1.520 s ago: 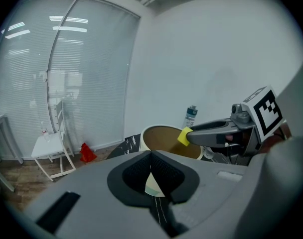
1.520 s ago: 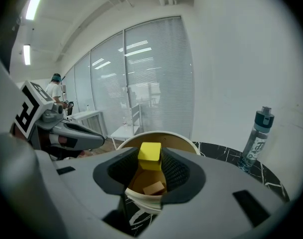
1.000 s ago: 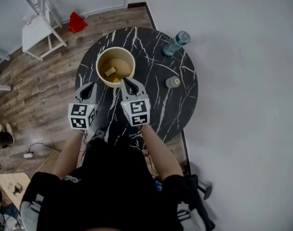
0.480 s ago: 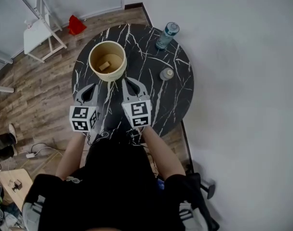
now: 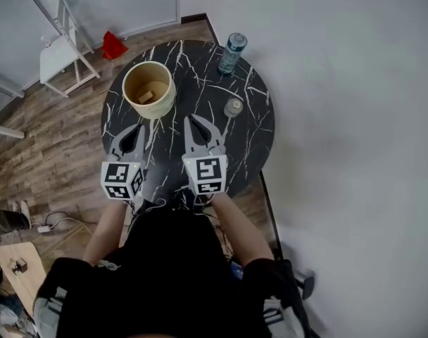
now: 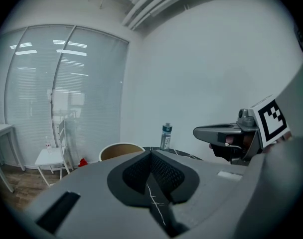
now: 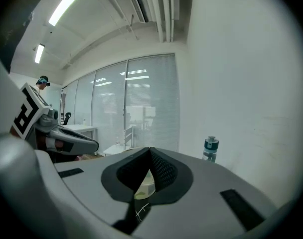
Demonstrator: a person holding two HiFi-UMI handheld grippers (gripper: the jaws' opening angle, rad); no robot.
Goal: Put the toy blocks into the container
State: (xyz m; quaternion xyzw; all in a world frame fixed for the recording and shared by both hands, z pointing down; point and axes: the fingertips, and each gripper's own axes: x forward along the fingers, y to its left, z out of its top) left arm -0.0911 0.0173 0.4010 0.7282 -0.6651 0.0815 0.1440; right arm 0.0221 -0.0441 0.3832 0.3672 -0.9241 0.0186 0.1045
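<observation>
seen from above, the left gripper (image 5: 134, 129) and right gripper (image 5: 192, 122) are both pressed together and empty, held side by side over the black marble table (image 5: 200, 83) just short of the tan container (image 5: 149, 65), where a toy block (image 5: 145, 96) lies inside, seemingly since none remain outside.

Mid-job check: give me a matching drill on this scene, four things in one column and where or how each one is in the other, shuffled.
Things:
1. container
2. water bottle
3. white chair
4. left gripper

Place or state:
A. on the wood floor, off the table
B. shut, with nothing in it
C. upright at the far edge of the table
D. has a wooden block inside

Pairs: 1-D, 2-C, 3-A, 4-B
</observation>
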